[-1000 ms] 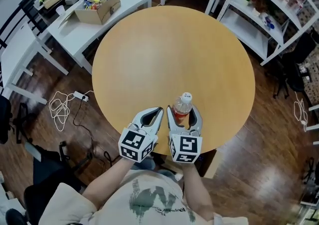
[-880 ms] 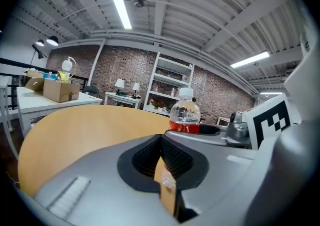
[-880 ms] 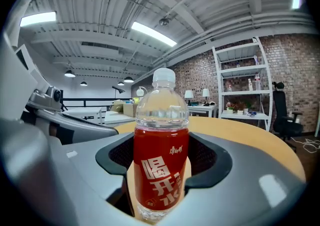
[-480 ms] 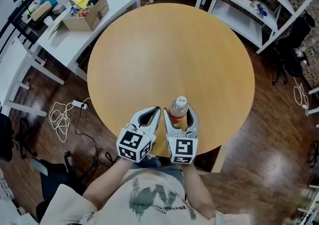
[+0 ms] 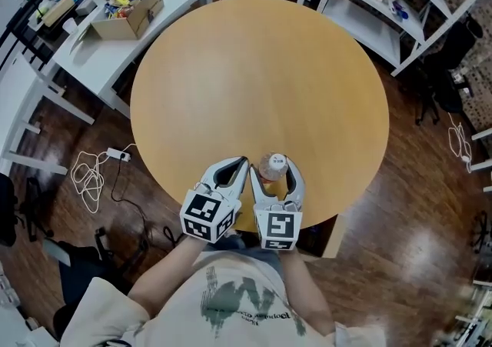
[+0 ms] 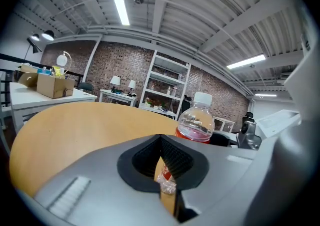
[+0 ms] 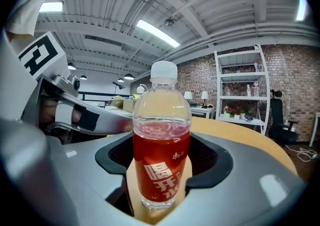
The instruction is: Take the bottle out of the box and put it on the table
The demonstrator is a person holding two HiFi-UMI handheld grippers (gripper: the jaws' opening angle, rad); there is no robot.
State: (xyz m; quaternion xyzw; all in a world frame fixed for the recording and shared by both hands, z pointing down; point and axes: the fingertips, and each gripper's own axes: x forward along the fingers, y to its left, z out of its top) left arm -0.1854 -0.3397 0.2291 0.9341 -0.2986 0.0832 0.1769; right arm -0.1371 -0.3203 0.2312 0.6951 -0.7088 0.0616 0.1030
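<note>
Fingers (image 7: 55, 180) of the right gripper (image 5: 277, 174) are closed partway around the clear plastic bottle of red drink with a white cap (image 7: 161, 140). Their black pads (image 7: 112, 157) hug its labelled body, and it stands upright over the near edge of the round light-wood table (image 5: 261, 76), either touching the top or just above it. To finish well, I would settle the base flat on the wood, somewhat further in from the rim, then part the jaws slowly so neither pad drags it over. Just beside it, the left gripper (image 5: 242, 165) has its jaws together on nothing.
</note>
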